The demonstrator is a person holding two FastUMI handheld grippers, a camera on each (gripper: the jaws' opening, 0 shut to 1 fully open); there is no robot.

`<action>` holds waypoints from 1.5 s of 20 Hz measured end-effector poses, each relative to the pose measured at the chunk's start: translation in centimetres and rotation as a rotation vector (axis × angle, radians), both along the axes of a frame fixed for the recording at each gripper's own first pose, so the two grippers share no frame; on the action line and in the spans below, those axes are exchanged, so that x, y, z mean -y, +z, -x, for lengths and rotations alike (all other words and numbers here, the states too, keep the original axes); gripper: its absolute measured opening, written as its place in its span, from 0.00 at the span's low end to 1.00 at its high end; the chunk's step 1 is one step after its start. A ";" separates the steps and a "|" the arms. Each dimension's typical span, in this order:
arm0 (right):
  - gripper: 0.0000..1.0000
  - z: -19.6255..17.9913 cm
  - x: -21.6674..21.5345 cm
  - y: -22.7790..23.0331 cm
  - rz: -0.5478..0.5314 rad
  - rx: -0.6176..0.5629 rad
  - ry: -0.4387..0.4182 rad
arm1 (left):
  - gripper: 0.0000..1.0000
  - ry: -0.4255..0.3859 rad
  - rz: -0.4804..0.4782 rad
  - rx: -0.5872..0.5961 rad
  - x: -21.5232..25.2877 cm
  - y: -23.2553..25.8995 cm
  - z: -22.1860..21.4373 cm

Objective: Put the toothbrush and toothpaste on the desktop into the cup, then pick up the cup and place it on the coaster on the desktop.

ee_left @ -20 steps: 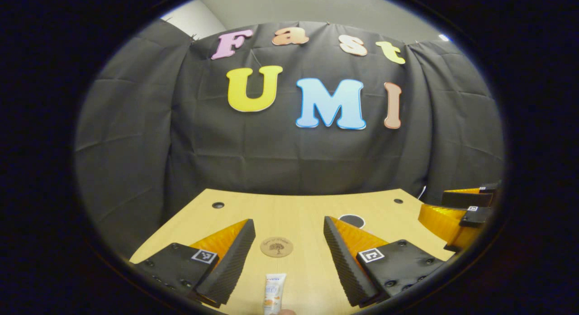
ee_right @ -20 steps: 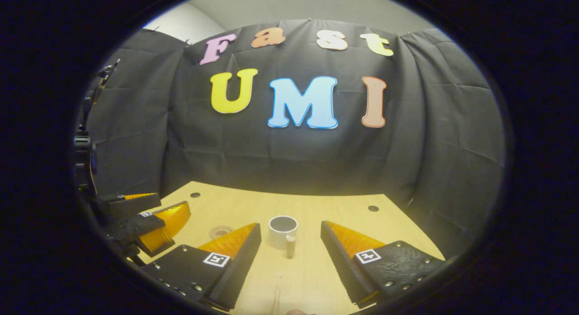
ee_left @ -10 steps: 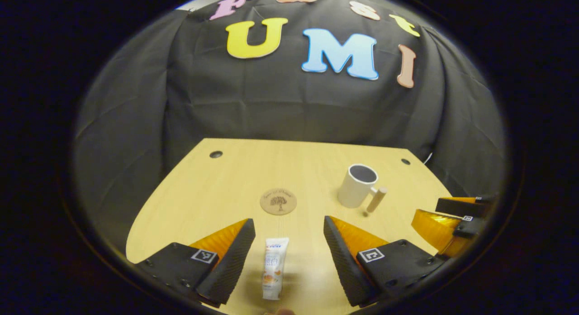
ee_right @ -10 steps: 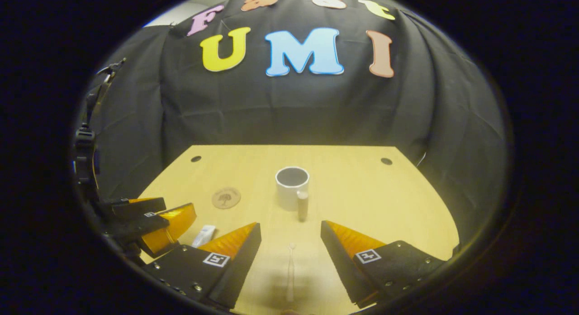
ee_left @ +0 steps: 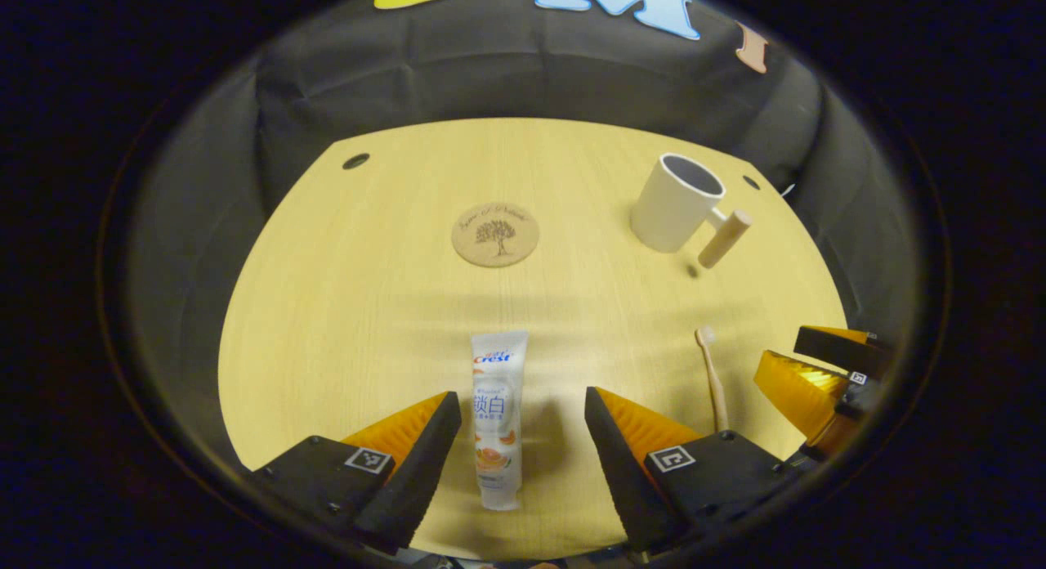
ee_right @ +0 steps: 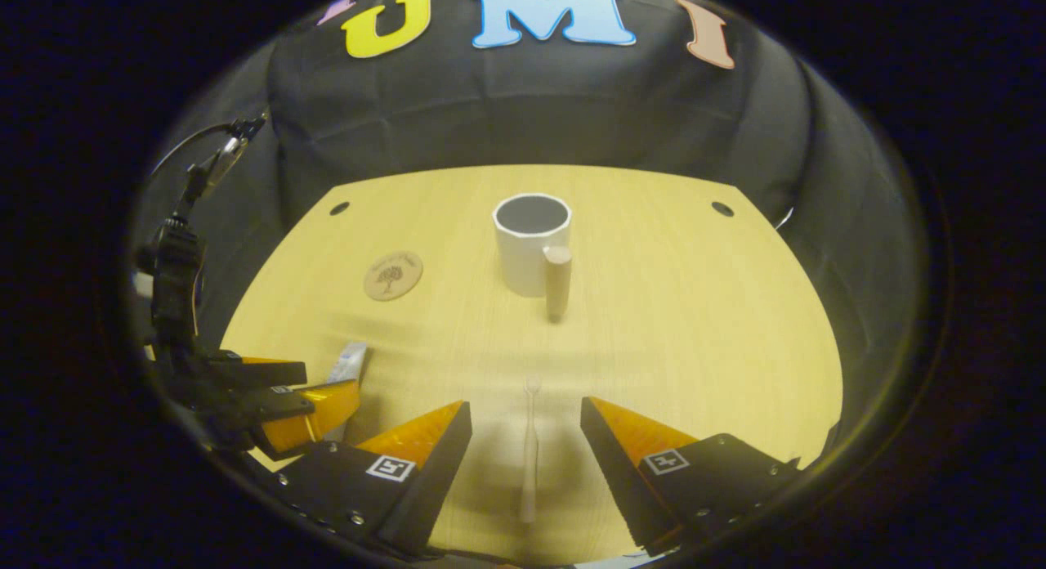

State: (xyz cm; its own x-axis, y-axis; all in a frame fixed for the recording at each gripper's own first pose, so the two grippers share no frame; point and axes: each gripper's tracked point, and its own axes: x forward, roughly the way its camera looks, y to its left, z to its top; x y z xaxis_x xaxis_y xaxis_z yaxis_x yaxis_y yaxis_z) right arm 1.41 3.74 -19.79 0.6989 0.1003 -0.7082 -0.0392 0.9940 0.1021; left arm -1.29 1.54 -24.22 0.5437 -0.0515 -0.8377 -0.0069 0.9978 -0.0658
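Both grippers hang spread above the bench (ee_left: 327, 307), left gripper (ee_left: 523, 438) straddling the flat toothpaste (ee_left: 497, 414) and right gripper (ee_right: 527, 463) straddling the toothbrush (ee_right: 529, 454), apparently aligned for pickup; cup (ee_right: 531, 242) stands upright beyond, coaster (ee_left: 495, 235) bare.

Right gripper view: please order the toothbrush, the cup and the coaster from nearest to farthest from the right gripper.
1. Toothbrush: lying between the right gripper fingers.
2. Cup: straight ahead, handle toward the gripper.
3. Coaster: ahead, off to the left.
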 end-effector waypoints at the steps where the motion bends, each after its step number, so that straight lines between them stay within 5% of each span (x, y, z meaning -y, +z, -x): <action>1: 0.86 0.2 -0.3 -0.4 -0.012 -0.036 0.006 | 0.98 -0.002 -0.001 -0.031 -0.1 -0.6 0.1; 13: 0.84 1.7 -0.8 -6.7 0.046 -0.364 0.060 | 1.00 -0.019 -0.005 -0.247 -0.8 -4.4 0.6; 16: 0.80 2.1 -1.1 -7.4 0.047 -0.415 0.074 | 0.92 -0.020 -0.017 -0.258 -1.0 -4.5 0.6; 17: 0.70 2.3 -1.4 -7.4 0.035 -0.432 0.074 | 0.92 -0.020 -0.022 -0.260 -1.1 -4.4 0.5; 19: 0.70 2.5 -1.2 -7.9 0.041 -0.455 0.062 | 0.85 -0.024 -0.033 -0.264 -1.3 -4.5 0.6; 21: 0.48 2.8 -1.1 -8.2 0.030 -0.479 0.050 | 0.76 -0.026 -0.048 -0.265 -1.5 -4.5 0.6; 24: 0.50 2.9 -0.1 -7.9 0.059 -0.482 0.022 | 0.67 -0.020 -0.049 -0.263 -1.6 -4.5 0.5; 25: 0.24 3.1 -0.2 -8.6 0.048 -0.502 0.016 | 0.58 -0.018 -0.048 -0.262 -1.5 -4.4 0.4; 29: 0.23 3.2 0.1 -7.8 0.027 -0.506 0.007 | 0.45 -0.017 -0.048 -0.266 -1.5 -4.5 0.6; 30: 0.15 3.1 -0.1 -8.1 0.016 -0.519 0.010 | 0.42 -0.029 -0.051 -0.267 -1.5 -4.2 0.5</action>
